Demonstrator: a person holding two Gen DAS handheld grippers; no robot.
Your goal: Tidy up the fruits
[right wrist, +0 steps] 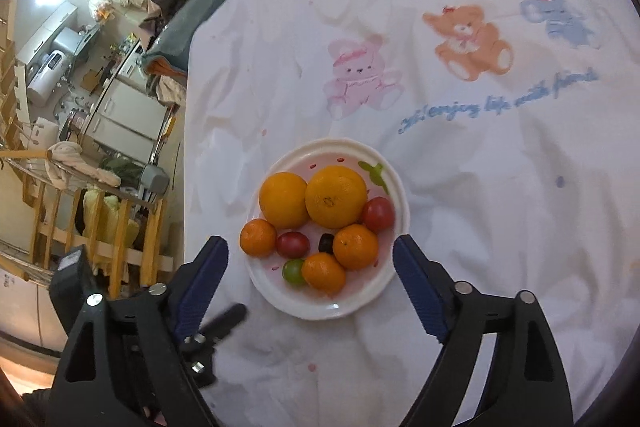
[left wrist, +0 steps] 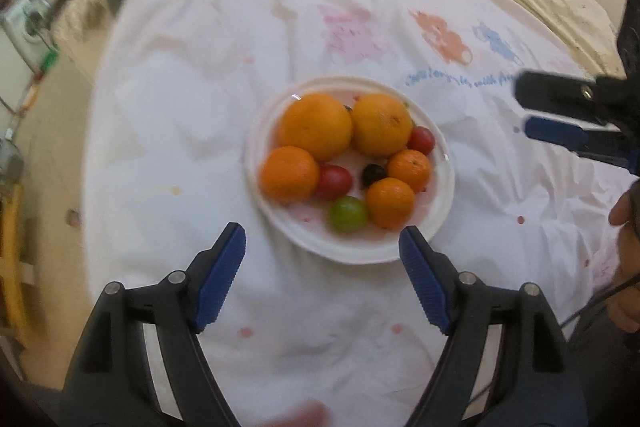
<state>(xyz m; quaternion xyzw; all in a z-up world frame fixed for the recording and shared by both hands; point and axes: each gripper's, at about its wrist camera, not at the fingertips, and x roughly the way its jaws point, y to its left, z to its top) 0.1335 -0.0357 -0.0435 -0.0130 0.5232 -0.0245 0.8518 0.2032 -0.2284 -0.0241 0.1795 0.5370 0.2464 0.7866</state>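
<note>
A white plate sat on a white bear-print cloth, crowded with two large oranges, three small mandarins, red tomatoes, a green fruit and a dark one. The left hand-held gripper hung at the plate's 6 o'clock rim, jaws wide and holding nothing. The right hand-held gripper, equally wide and unloaded, straddled the plate's near half. Bare cloth lay toward 12 and 3 o'clock; the cloth's edge dropped off at 9 o'clock.

White teddy-print sheet covers the bed, fruit plate on it
</note>
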